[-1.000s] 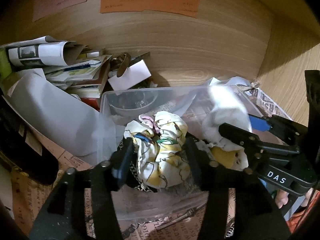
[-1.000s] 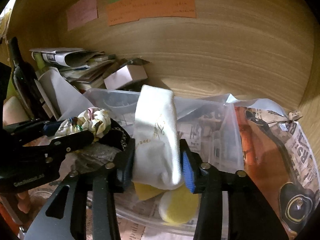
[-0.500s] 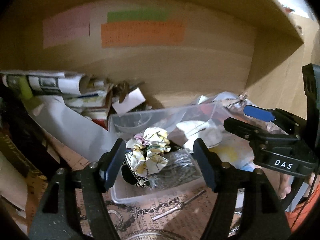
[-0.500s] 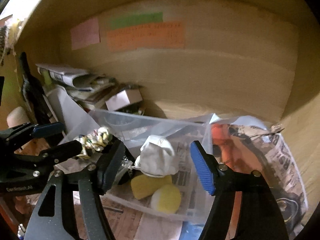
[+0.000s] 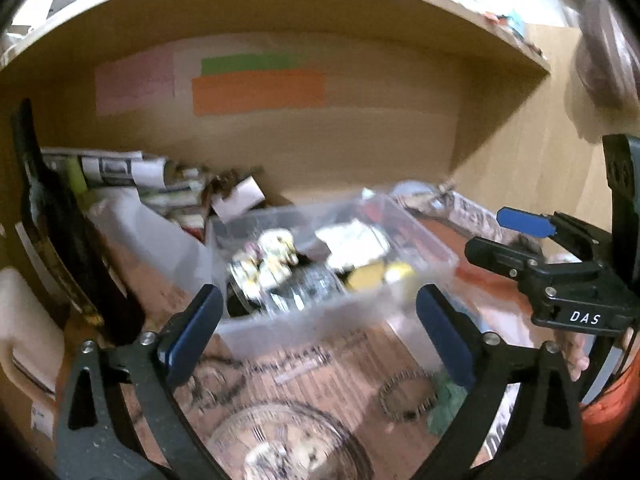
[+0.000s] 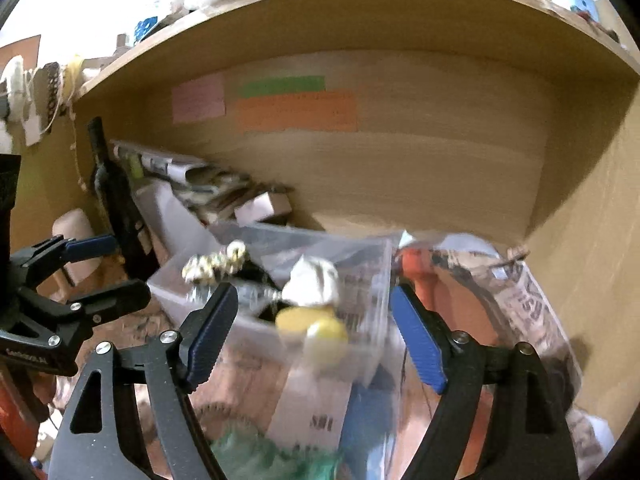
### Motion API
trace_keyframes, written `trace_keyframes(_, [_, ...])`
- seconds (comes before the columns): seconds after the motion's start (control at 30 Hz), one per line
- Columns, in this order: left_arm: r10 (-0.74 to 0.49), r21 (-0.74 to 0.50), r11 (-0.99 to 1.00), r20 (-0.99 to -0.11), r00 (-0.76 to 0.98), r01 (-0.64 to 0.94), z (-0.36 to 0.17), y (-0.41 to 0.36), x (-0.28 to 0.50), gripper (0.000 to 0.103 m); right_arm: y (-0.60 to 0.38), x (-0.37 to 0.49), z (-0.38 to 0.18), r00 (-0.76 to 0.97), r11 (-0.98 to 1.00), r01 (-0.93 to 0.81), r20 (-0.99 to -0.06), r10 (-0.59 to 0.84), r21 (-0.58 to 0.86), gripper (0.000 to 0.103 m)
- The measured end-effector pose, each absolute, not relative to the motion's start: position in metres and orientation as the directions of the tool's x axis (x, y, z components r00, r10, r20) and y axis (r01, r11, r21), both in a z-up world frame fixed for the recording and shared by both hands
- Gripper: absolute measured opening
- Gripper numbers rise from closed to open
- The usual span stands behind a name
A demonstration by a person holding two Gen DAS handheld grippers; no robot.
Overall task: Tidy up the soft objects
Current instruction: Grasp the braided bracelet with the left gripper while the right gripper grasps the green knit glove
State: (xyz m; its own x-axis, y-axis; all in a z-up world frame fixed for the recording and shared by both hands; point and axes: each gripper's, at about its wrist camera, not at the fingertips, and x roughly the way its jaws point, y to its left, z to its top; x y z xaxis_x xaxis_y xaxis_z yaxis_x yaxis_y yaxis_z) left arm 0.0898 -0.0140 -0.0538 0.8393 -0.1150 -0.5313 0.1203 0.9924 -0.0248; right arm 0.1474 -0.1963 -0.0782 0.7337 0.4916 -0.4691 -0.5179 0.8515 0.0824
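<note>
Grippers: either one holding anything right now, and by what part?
Nothing held. Left gripper and right gripper are both open and empty; the scrunchie and white sock lie in the clear bin.

The clear bin (image 5: 320,312) stands open-topped in the middle of the desk (image 5: 344,376), with bare air between it and the wooden shelf (image 5: 280,4) overhead, so a way in from above lies open. On its left, a dark bottle (image 6: 114,196), a paper stack (image 5: 132,176) and a small box (image 6: 264,206) crowd the far corner. To the right, crumpled newspaper (image 6: 528,304) fills the floor up to the side panel (image 6: 592,240), while a chain (image 5: 404,396) and glass dish (image 5: 288,444) litter the near desk.
</note>
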Motion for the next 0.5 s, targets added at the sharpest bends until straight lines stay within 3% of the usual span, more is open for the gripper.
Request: trace_keyframes(0.5, [-0.104, -0.029, 0.993, -0.689, 0.717, 0.116, -0.129, -0.024, 0.085, 0.095, -0.183, 0.117, -0.147, 0.593, 0.835, -0.528, -0.636, 0.494, 0.156, 0.082])
